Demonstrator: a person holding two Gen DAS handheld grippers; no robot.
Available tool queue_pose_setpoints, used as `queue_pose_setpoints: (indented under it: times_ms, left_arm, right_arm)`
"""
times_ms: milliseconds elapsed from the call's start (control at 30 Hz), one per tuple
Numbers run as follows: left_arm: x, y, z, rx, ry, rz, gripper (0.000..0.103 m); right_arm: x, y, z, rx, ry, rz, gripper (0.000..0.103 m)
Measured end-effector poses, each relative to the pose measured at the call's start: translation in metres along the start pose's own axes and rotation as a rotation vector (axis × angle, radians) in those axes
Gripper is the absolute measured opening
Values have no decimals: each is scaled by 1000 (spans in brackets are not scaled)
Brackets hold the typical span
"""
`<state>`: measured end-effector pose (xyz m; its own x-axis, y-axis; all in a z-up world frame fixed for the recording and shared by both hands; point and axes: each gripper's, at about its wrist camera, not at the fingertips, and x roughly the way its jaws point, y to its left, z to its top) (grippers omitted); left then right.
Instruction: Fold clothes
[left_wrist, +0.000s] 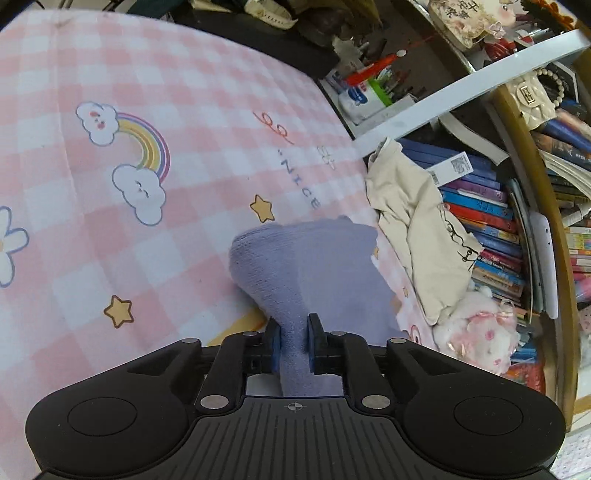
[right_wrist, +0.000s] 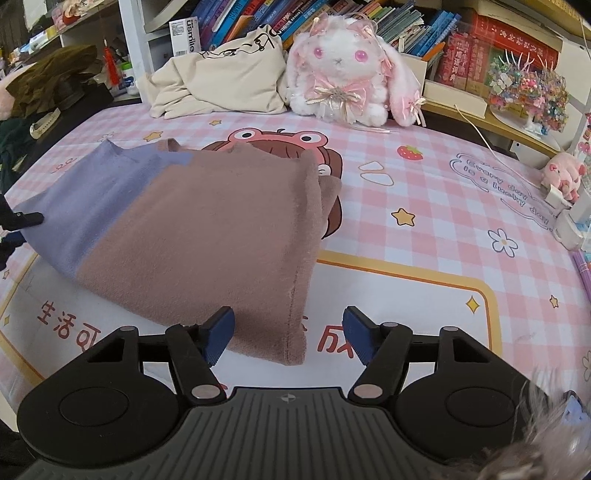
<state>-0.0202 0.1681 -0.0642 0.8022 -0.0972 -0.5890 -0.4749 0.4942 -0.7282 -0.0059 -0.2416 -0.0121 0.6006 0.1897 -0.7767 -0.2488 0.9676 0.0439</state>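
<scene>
A folded fleece garment, part purple (right_wrist: 85, 206) and part brown (right_wrist: 207, 236), lies on the pink checked sheet (right_wrist: 424, 192). My left gripper (left_wrist: 294, 325) is shut on a bunched purple edge of the garment (left_wrist: 303, 258); its dark tip also shows at the left edge of the right wrist view (right_wrist: 22, 218). My right gripper (right_wrist: 286, 321) is open over the garment's near brown corner (right_wrist: 291, 343). The left blue pad (right_wrist: 218, 332) rests at the cloth's edge, and the right pad (right_wrist: 356, 332) stands apart from it.
A cream garment (right_wrist: 221, 81) and a white-pink plush rabbit (right_wrist: 343, 74) sit at the sheet's far edge before shelves of books (right_wrist: 406, 26). A pink pig toy (right_wrist: 561, 173) and flower ornament (right_wrist: 528, 88) stand right. Dark clothes (right_wrist: 55, 77) lie left.
</scene>
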Motion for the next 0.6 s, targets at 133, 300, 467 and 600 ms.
queue_pose_setpoints:
  times_ms: [133, 300, 467, 600]
  left_arm:
    - [9, 6, 0, -40, 12, -18, 24]
    - [15, 10, -1, -68, 2, -28, 13]
    - [10, 14, 4, -64, -10, -34, 11]
    - [2, 21, 13, -78, -27, -22, 10]
  right_arm:
    - [1, 0, 1, 2, 3, 0, 63]
    - [0, 0, 3, -1, -9, -1, 62]
    - [-7, -4, 10, 48, -70, 45, 63]
    - [3, 2, 25, 51, -80, 75, 63]
